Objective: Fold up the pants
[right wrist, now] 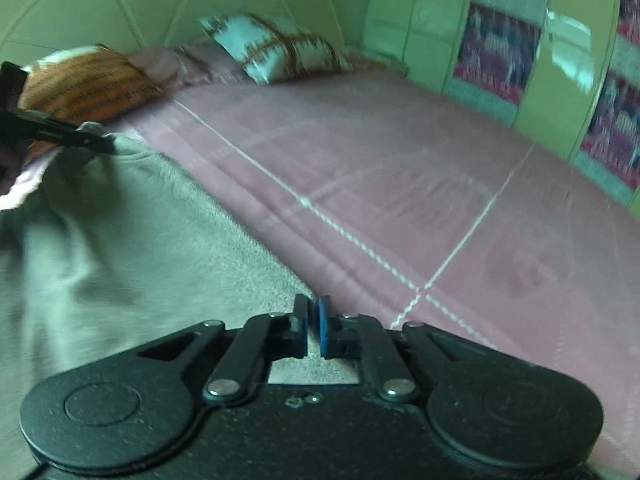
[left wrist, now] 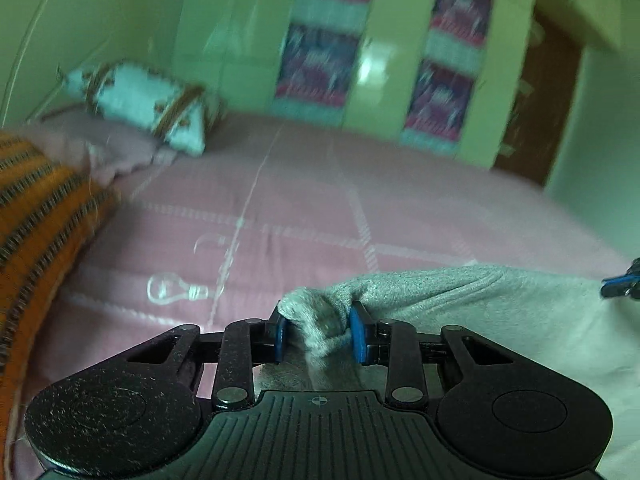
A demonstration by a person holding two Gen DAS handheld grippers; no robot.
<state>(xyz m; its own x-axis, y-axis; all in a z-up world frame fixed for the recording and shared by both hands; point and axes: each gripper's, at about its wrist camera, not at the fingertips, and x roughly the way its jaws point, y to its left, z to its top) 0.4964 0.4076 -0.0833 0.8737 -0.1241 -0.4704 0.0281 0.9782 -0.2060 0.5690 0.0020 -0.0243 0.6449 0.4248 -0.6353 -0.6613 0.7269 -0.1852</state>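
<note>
Grey fleece pants (left wrist: 480, 320) lie on a pink bedspread (left wrist: 320, 200). My left gripper (left wrist: 320, 332) is shut on a bunched corner of the pants, lifted a little off the bed. In the right wrist view the pants (right wrist: 120, 240) spread to the left, and my right gripper (right wrist: 313, 330) has its jaws nearly together at the pants' edge; fabric shows just below the pads. The left gripper also shows in the right wrist view (right wrist: 96, 140) at the pants' far corner. The right gripper's blue tip (left wrist: 622, 284) shows at the right edge of the left wrist view.
An orange striped pillow (left wrist: 36, 232) lies at the left of the bed and a white patterned pillow (left wrist: 148, 104) at the head. A green wardrobe with patterned panels (left wrist: 360, 40) stands beyond the bed. A brown door (left wrist: 536, 112) is at the right.
</note>
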